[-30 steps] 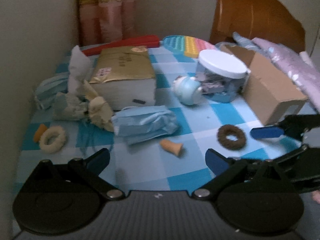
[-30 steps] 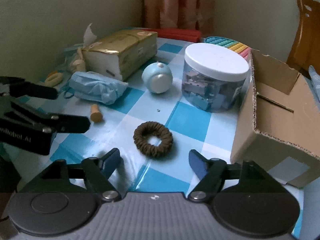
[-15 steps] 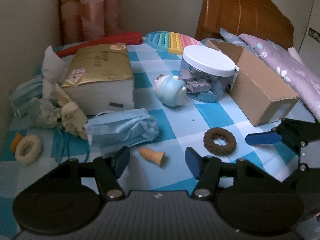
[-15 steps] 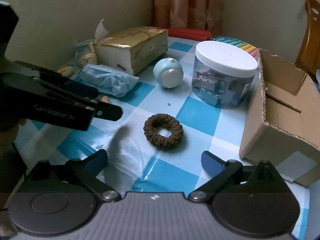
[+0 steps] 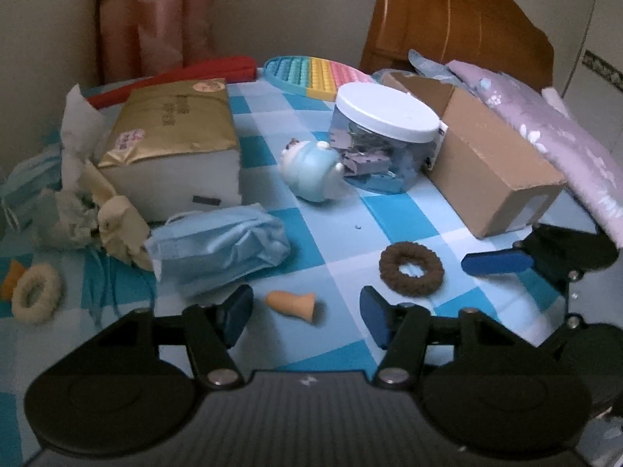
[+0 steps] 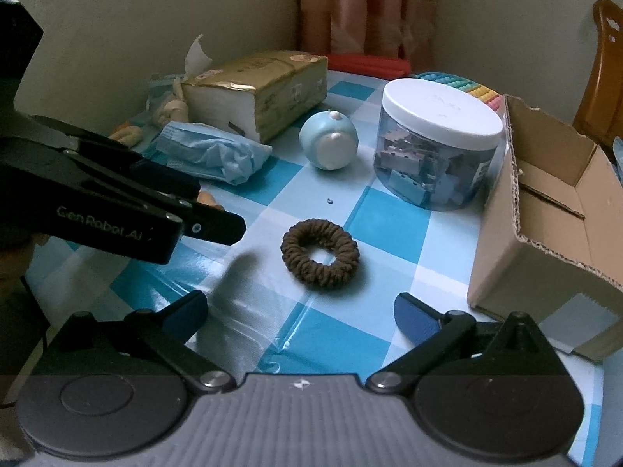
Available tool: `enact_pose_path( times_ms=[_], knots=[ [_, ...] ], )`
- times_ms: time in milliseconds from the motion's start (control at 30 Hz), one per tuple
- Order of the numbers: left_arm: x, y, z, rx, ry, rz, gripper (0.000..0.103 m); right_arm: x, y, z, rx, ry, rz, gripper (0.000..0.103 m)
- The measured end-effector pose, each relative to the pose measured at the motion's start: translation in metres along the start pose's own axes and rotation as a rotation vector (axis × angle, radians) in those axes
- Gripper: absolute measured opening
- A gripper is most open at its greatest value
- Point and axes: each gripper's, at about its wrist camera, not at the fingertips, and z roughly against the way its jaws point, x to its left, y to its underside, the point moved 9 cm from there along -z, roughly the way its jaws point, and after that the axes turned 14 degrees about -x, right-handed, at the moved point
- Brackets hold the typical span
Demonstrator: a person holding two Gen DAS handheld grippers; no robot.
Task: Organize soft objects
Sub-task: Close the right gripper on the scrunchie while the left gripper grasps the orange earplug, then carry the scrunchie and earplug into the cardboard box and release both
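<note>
A small orange foam cone point(image 5: 292, 305) lies on the checked tablecloth between the fingers of my left gripper point(image 5: 305, 317). Its jaws are closing, with a gap left on each side of the cone. A brown scrunchie point(image 6: 320, 252) lies flat just ahead of my right gripper point(image 6: 301, 315), which stands wide open and holds nothing. In the left wrist view the scrunchie point(image 5: 411, 268) sits beside a blue finger point(image 5: 494, 262) of the right gripper. A crumpled blue face mask point(image 5: 218, 249) and a cream scrunchie point(image 5: 37, 292) lie to the left.
A gold tissue pack point(image 5: 171, 144), a round blue toy point(image 5: 311, 171) and a white-lidded jar point(image 5: 385, 136) stand behind. An open cardboard box point(image 6: 545, 210) is at the right. A rainbow pop mat point(image 5: 311, 78), a chair and walls close the back.
The left gripper's jaws have narrowed around the orange cone as it tipped towards it. The right gripper's jaws have spread wider; the brown scrunchie has not moved.
</note>
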Motion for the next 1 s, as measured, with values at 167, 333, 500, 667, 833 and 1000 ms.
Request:
enact_pose_path(
  times_ms=[167,333,500,667,833,1000],
  knots=[
    [-0.005,0.001,-0.001,-0.003,0.018,-0.098,0.042,-0.001,0.0,0.0,-0.008,0.0,0.003,0.103],
    [-0.003,0.002,0.0,-0.007,0.002,-0.143,0.025,0.0,0.0,0.0,-0.01,0.001,0.006,0.103],
    [0.007,0.003,0.006,-0.015,-0.034,-0.09,0.025,0.002,-0.007,-0.004,-0.027,0.003,0.007,0.091],
    [0.014,0.004,0.01,-0.022,-0.059,-0.06,0.025,0.005,-0.017,-0.012,-0.042,0.002,0.021,0.075],
    [0.014,0.004,0.009,-0.023,-0.063,-0.056,0.025,0.001,-0.022,-0.014,-0.048,0.034,0.008,0.052],
    [0.013,0.003,0.01,-0.023,-0.068,-0.05,0.025,-0.005,-0.023,-0.01,-0.043,0.063,-0.006,0.044]
  ],
)
